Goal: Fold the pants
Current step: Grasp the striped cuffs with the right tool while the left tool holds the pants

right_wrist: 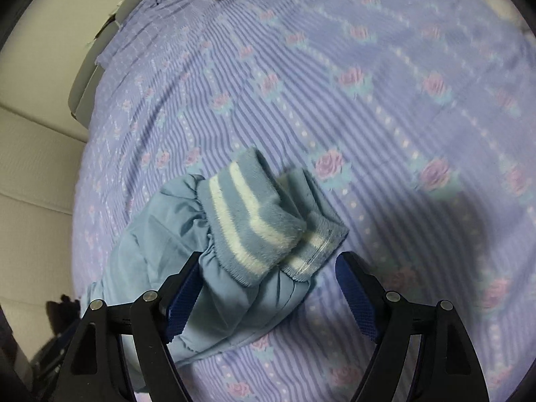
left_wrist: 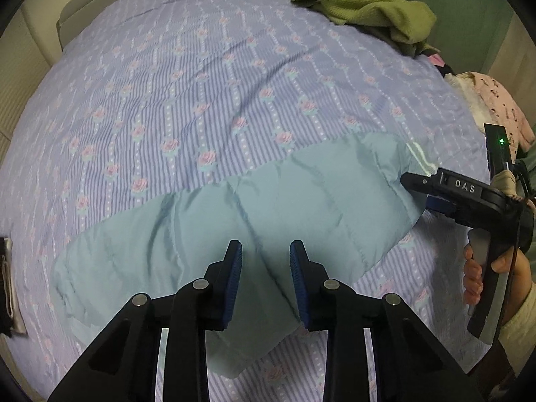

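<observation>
Your left gripper [left_wrist: 266, 258] is pinching a ridge of the light blue pants [left_wrist: 301, 184], apparently gripped. Your right gripper [right_wrist: 268, 274] is standing wide, unclosed, around the striped cuffs [right_wrist: 258, 214]. Pants are lying on the floral bedsheet [left_wrist: 201, 83].

My left gripper [left_wrist: 266, 261] was a matte black linkage frame with round silver pivot pins and ribbed blue pads [left_wrist: 234, 264] on both fingers. My right gripper [right_wrist: 268, 296] matched it, with blue textured pads [right_wrist: 355, 296]. Seen side-on, it bore white "DAS" lettering, a green light and a thin black cable. My cream knitted sleeve [left_wrist: 519, 328] showed at the wrist.
</observation>
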`<move>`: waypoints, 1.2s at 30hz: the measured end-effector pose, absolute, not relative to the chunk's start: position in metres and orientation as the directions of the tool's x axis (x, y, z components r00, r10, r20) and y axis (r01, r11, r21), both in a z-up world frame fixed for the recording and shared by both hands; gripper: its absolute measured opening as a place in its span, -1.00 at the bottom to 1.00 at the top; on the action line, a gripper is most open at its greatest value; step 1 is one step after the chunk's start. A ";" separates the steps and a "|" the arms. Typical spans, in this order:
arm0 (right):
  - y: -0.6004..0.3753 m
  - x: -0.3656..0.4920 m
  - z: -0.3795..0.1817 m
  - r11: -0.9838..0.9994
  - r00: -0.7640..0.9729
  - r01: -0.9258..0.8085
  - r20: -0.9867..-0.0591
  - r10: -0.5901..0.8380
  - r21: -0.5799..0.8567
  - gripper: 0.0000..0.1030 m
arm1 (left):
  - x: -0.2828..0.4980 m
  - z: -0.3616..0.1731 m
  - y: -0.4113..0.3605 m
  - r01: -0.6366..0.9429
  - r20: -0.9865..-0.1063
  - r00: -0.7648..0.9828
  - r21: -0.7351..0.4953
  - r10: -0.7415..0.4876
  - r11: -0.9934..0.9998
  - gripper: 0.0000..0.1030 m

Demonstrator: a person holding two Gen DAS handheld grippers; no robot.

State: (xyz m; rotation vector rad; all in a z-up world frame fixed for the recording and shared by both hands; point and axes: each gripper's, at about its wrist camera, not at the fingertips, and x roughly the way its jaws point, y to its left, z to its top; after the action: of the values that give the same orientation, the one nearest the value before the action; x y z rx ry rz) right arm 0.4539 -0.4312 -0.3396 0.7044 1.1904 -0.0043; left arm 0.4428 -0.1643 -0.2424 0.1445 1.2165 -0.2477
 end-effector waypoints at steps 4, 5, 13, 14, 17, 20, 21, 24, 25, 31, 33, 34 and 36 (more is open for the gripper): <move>-0.423 0.460 -0.342 0.801 0.380 0.337 -0.850 0.365 0.494 0.07 | 0.441 -0.246 -0.159 0.253 -0.944 0.308 -0.037 -0.117 0.967 -0.42; -0.422 0.461 -0.340 0.805 0.379 0.335 -0.852 0.361 0.490 -0.06 | 0.441 -0.246 -0.158 0.251 -0.945 0.304 -0.042 -0.120 0.967 -0.43; -0.415 0.438 -0.262 0.903 0.468 0.274 -0.866 0.175 0.330 -0.26 | 0.440 -0.246 -0.160 0.257 -0.939 0.268 -0.148 -0.217 0.955 -0.62; -0.413 0.435 -0.255 0.918 0.474 0.256 -0.867 0.153 0.302 -0.26 | 0.441 -0.248 -0.165 0.272 -0.939 0.265 -0.145 -0.219 0.951 -0.63; -0.408 0.429 -0.240 0.934 0.489 0.234 -0.863 0.128 0.271 -0.26 | 0.447 -0.261 -0.180 0.296 -0.950 0.239 -0.126 -0.201 0.947 -0.70; -0.402 0.423 -0.225 0.937 0.505 0.229 -0.855 0.116 0.263 -0.26 | 0.457 -0.291 -0.187 0.291 -0.972 0.183 -0.092 -0.150 0.952 -0.82; -0.402 0.418 -0.221 0.937 0.509 0.226 -0.852 0.120 0.267 -0.27 | 0.460 -0.301 -0.187 0.280 -0.978 0.162 -0.081 -0.130 0.957 -0.85; -0.387 0.415 -0.216 0.947 0.509 0.190 -0.851 0.130 0.259 -0.26 | 0.469 -0.322 -0.189 0.265 -0.988 0.106 -0.080 -0.111 0.961 -0.86; -0.381 0.414 -0.214 0.957 0.511 0.175 -0.852 0.114 0.233 -0.26 | 0.471 -0.324 -0.191 0.270 -0.990 0.098 -0.074 -0.104 0.960 -0.86; -0.359 0.408 -0.191 0.979 0.539 0.130 -0.840 0.063 0.157 -0.26 | 0.469 -0.283 -0.183 0.249 -0.972 0.148 -0.144 -0.184 0.958 -0.76; -0.355 0.406 -0.183 0.980 0.544 0.132 -0.837 0.056 0.151 -0.26 | 0.463 -0.255 -0.174 0.238 -0.954 0.190 -0.184 -0.231 0.954 -0.66; -0.352 0.405 -0.180 0.981 0.545 0.132 -0.837 0.049 0.144 -0.26 | 0.461 -0.244 -0.171 0.238 -0.950 0.208 -0.180 -0.231 0.954 -0.63; -0.345 0.402 -0.174 0.983 0.548 0.132 -0.835 0.035 0.128 -0.26 | 0.456 -0.222 -0.164 0.236 -0.951 0.235 -0.146 -0.202 0.961 -0.46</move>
State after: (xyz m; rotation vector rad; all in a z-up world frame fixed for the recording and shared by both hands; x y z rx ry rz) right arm 0.4021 -0.3453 -0.1745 0.1838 0.9903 -0.0573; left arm 0.4558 -0.1643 -0.2216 0.0302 1.2989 -0.3009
